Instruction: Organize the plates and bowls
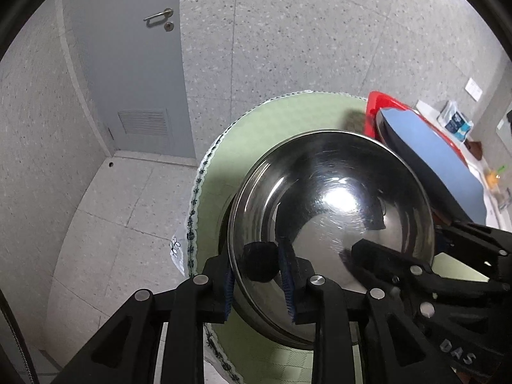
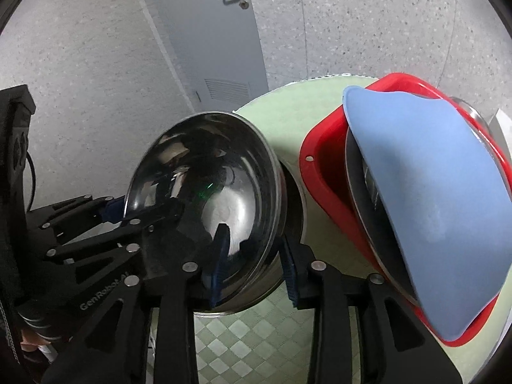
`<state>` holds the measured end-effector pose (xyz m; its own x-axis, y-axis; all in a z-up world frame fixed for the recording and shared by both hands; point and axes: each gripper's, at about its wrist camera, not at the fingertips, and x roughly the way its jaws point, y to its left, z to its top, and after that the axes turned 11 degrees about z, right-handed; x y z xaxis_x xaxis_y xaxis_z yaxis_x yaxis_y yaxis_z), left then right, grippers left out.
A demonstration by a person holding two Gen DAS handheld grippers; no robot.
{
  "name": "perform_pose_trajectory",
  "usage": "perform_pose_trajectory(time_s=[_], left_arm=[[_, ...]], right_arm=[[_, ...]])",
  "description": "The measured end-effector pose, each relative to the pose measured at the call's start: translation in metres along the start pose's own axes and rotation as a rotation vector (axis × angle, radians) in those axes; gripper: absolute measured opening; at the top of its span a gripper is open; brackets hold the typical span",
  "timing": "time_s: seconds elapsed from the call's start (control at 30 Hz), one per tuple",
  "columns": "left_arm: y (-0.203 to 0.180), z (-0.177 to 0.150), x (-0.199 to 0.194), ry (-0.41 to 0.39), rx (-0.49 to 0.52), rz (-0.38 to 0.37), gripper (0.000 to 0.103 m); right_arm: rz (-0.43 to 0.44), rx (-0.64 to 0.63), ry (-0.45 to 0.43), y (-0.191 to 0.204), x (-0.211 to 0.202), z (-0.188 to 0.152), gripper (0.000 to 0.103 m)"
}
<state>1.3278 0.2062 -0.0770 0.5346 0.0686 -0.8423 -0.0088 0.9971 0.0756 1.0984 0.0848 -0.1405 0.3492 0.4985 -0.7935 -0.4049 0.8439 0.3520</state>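
Note:
A shiny steel bowl point(image 1: 329, 211) is held tilted above a second steel bowl point(image 2: 292, 204) on the round green-clothed table point(image 1: 265, 118). My left gripper point(image 1: 259, 284) is shut on the steel bowl's near rim. My right gripper point(image 2: 252, 267) straddles the opposite rim of the steel bowl point(image 2: 204, 192), one finger inside and one outside, and is shut on it. In the left wrist view the right gripper point(image 1: 416, 265) reaches in from the right. A red basin point(image 2: 323, 156) to the right holds a blue plate point(image 2: 432, 198) and steel dishes leaning upright.
A grey door point(image 1: 128, 64) with a handle stands in the speckled wall behind the table. Tiled floor point(image 1: 105, 224) lies to the left below the table's edge. A counter with small items point(image 1: 457, 124) is at the far right.

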Motion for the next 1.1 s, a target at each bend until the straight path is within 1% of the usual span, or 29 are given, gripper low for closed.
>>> perform_pose_trajectory(time_s=[0.43,0.53,0.63,0.77,0.83,0.9,0.97,1.0,1.1], left_arm=[[-0.003,-0.009,0.0,-0.007,-0.002,-0.005,0.025],[-0.004,-0.012,-0.001,-0.011,0.003,-0.001,0.028],[-0.005,-0.014,-0.003,-0.01,-0.002,-0.006,0.029],[-0.001,-0.016,-0.015,-0.024,-0.043,-0.015,0.041],[0.001,-0.014,-0.026,-0.037,-0.061,-0.015,0.043],[0.0,-0.009,-0.045,-0.072,-0.086,-0.029,0.05],[-0.007,-0.002,-0.066,-0.111,-0.106,-0.036,0.072],[-0.011,0.003,-0.076,-0.135,-0.113,-0.04,0.076],[-0.037,0.019,-0.103,-0.193,-0.106,-0.07,0.082]], right_arm=[[-0.033,0.006,-0.013,0.012,-0.01,-0.011,0.042],[-0.065,0.001,-0.021,0.013,-0.013,-0.014,0.046],[-0.048,0.011,-0.022,0.009,-0.015,-0.018,0.047],[-0.043,0.005,-0.026,0.005,-0.021,-0.021,0.05],[-0.041,-0.009,-0.043,0.007,-0.032,-0.022,0.05],[-0.025,-0.028,-0.075,0.01,-0.049,-0.02,0.051],[-0.013,-0.044,-0.122,0.008,-0.071,-0.016,0.053],[-0.008,-0.05,-0.142,0.004,-0.082,-0.013,0.055],[-0.005,-0.054,-0.201,-0.014,-0.115,-0.005,0.06]])
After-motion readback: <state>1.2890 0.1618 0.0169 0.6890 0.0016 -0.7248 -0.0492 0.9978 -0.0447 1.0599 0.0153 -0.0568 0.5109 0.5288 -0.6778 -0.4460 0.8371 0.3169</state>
